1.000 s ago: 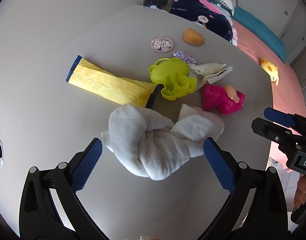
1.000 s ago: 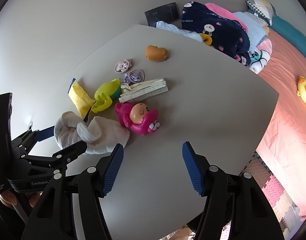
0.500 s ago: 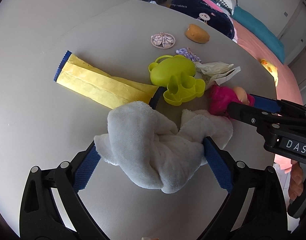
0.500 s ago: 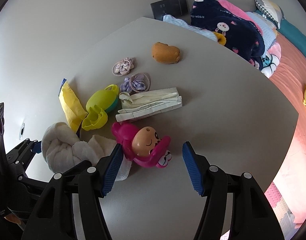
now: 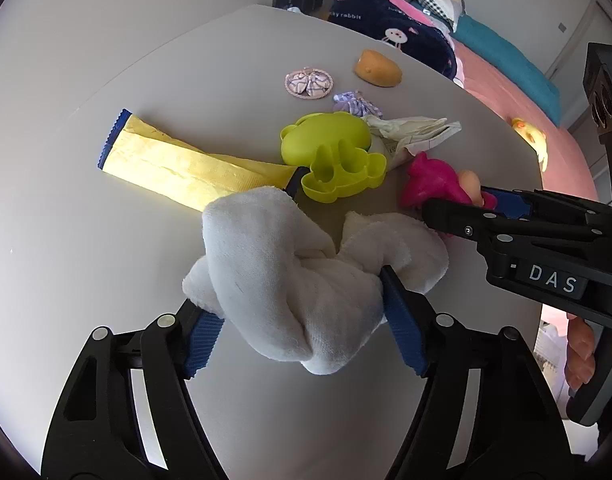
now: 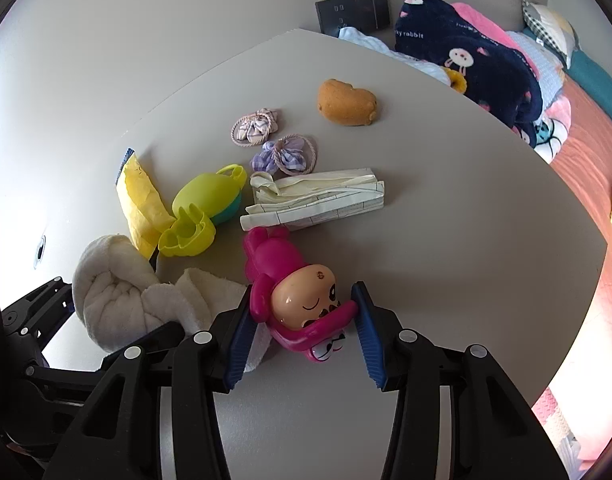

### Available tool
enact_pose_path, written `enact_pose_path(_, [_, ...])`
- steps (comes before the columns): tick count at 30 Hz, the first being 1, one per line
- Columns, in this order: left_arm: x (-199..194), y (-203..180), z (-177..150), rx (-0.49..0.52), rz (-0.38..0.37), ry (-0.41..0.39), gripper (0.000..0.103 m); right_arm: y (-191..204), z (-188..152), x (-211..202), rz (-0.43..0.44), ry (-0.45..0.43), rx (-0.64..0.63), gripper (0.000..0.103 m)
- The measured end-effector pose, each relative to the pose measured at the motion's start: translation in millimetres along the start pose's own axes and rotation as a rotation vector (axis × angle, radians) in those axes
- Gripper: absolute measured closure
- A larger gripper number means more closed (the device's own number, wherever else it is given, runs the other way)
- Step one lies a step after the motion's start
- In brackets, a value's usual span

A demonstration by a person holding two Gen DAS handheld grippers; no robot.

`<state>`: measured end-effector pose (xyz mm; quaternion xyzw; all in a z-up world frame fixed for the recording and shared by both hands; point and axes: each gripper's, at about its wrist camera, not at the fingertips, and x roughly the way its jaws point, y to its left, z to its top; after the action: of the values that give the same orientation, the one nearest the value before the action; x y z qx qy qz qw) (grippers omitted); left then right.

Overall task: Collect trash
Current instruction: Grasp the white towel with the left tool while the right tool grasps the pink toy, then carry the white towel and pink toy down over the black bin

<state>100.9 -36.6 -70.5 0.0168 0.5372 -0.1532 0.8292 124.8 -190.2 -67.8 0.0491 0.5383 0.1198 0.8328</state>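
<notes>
Currently, step in hand: grasp, 2 items at once, both lying on the grey table [image 6: 446,208]

- Left gripper [image 5: 301,320]: jaws have just been closing; both blue pads now press into the sides of the white towel [image 5: 289,268], a crumpled bundle at the near left of the clutter. Pinch looks seated, though the soft pile bulges out past the pads
- Right gripper [image 6: 301,324]: jaws have just been closing; its pads now pinch the pink doll toy [image 6: 289,292] across the head and hood, near centre of the table, touching the towel's right edge. Its body trails off toward the far side
- Still loose on the table, left to right: yellow pouch [image 5: 177,164] with blue ends, just beyond the towel; green clamshell toy [image 5: 334,156]; folded paper wrapper [image 6: 318,200], the likeliest trash; 2 hair scrunchies [image 6: 281,152] further back; brown potato-shaped piece [image 6: 346,104] farthest
- No bin or bag is visible in either view

Next move, as a judgement: lift both hands straight up and together, since towel and doll touch and 1 could drag the other. Risk: the doll's rounded head may slip between flat pads, and the towel may unroll and sweep the green toy
</notes>
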Motion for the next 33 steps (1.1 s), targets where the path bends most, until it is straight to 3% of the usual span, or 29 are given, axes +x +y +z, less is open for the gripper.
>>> enact_pose_path(10, [-13,1,-8,-0.026,-0.006,-0.016,0.047,-8,-15,-32,-0.005,-0.03,0.029,0.055])
enact_pose_path(23, [-66,-13,-28,0.013,-0.001,-0.103,0.048,-26,-52,-90,-0.029,-0.113,0.091,0.055])
enact_pose_path(33, [-84,-48,-36,0.091,-0.034,-0.13,0.048,-53,-93,-131,-0.069,-0.167,0.165,0.055])
